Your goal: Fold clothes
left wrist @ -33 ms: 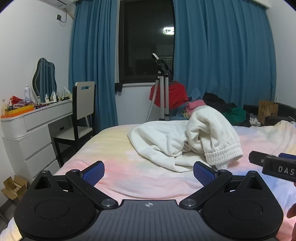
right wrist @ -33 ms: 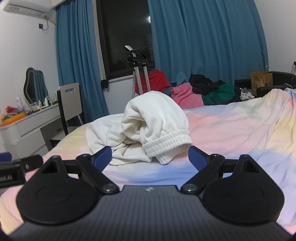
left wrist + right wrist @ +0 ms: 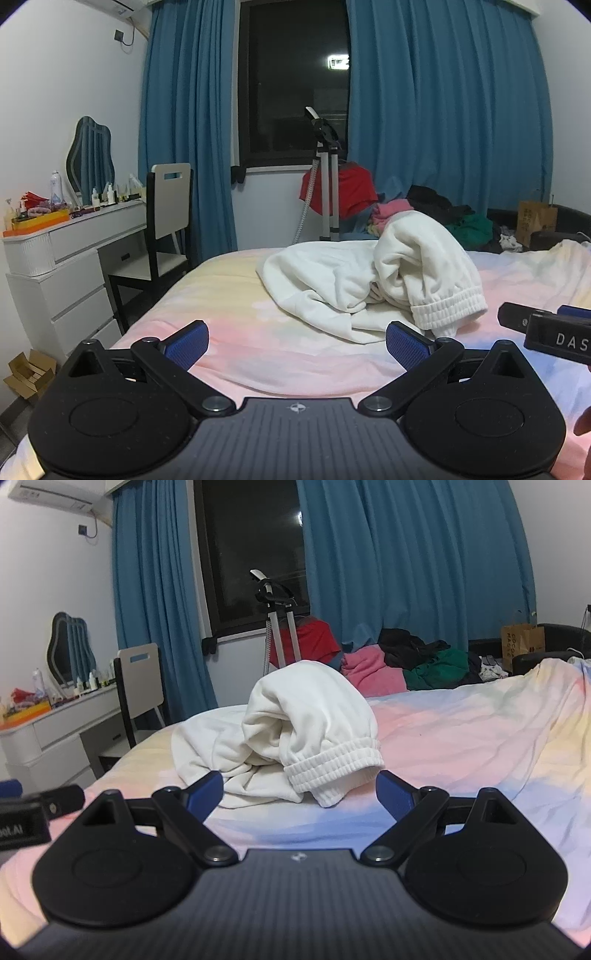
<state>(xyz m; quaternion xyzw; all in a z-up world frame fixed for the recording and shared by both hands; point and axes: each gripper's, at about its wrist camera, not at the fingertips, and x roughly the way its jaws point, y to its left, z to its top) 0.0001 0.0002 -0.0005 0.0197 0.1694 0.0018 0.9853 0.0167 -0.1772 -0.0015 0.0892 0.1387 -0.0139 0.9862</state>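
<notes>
Dressing table: white, against the left wall, its top crowded with bottles; a wavy-edged mirror stands on it.
Chair: white-backed, dark frame, drawn up to the dressing table, just beside the bed's left edge.
Left gripper: low over the near edge of the bed, fingers spread wide, nothing between the blue pads; it touches no cloth.
Bed: pastel sheet in yellow, pink and blue, wrinkled toward the right.
White garment: crumpled in a heap on the middle of the bed, unfolded; a ribbed elastic cuff hangs toward the cameras at its right end. In the right wrist view the cuff sits ahead of and between the spread fingers.
Right gripper: near the cuff, fingers released and parted, holding nothing; whether the tips brush the cloth cannot be told.
Tripod: beyond the bed, below the dark window, between blue curtains.
Clothes pile: red, pink, black and green items behind the bed.
Paper bag: brown, far right.
</notes>
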